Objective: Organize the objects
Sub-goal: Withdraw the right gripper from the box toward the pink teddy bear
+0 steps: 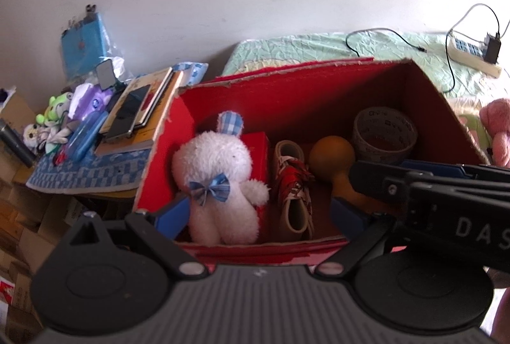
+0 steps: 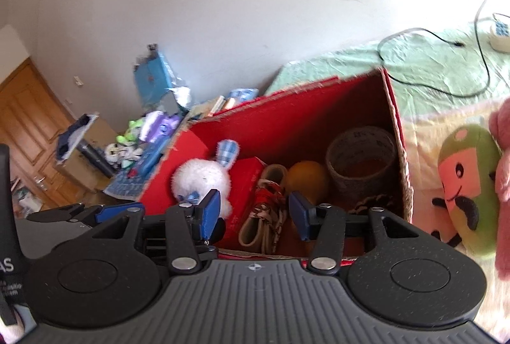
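An open red cardboard box [image 1: 287, 89] holds a white plush rabbit with a blue bow [image 1: 216, 181], a red small box [image 1: 255, 153], a red-patterned baby shoe [image 1: 295, 191], an orange ball-shaped toy [image 1: 331, 156] and a roll of tape [image 1: 384, 133]. My left gripper [image 1: 258, 213] is open and empty above the box's near edge. My right gripper [image 2: 255, 210] is open and empty over the shoe [image 2: 264, 213]; it also crosses the left wrist view [image 1: 430, 184]. The rabbit [image 2: 204, 178], ball [image 2: 307, 178] and tape [image 2: 361, 162] show in the right view.
A side table [image 1: 89, 175] left of the box carries books, a phone, a blue case and small plush toys. The bed [image 2: 430, 79] holds a power strip [image 1: 471, 54] with cables. A green plush [image 2: 465, 191] and a pink plush [image 2: 503, 184] lie right of the box.
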{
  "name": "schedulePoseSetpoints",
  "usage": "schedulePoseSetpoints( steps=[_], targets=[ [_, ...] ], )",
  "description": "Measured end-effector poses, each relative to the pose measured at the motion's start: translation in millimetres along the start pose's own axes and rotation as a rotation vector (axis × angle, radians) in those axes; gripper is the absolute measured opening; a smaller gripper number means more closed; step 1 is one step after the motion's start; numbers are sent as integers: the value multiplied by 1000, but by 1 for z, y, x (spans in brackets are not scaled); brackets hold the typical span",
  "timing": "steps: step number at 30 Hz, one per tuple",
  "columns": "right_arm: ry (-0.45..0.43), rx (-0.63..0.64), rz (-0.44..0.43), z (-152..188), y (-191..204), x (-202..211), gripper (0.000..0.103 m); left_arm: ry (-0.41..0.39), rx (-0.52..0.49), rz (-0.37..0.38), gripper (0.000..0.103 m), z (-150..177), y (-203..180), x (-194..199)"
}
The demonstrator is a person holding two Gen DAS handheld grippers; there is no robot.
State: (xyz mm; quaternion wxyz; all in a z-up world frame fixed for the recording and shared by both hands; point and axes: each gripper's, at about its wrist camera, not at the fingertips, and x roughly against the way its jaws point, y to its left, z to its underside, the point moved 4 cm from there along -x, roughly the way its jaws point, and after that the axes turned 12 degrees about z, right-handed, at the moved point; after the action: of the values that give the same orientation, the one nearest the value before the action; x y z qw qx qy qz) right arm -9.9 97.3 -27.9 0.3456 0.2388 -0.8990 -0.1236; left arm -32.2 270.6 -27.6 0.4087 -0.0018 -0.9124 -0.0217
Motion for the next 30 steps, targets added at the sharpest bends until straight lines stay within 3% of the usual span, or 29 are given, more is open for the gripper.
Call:
schedulePoseSetpoints(
  steps=[9, 17, 21, 30],
  targets=[
    [-37, 103, -127, 0, 1, 26, 51, -59, 95, -56, 95, 12, -1, 28],
    [8, 128, -213, 10, -14, 41, 52, -67, 159, -74, 95, 31, -4, 47],
    [26, 136, -222, 17, -27, 48, 52, -39, 176, -53, 95, 44, -13, 47],
    [51, 114, -182, 25, -63, 64, 52, 54, 114, 28, 95, 67, -63, 33]
  ],
)
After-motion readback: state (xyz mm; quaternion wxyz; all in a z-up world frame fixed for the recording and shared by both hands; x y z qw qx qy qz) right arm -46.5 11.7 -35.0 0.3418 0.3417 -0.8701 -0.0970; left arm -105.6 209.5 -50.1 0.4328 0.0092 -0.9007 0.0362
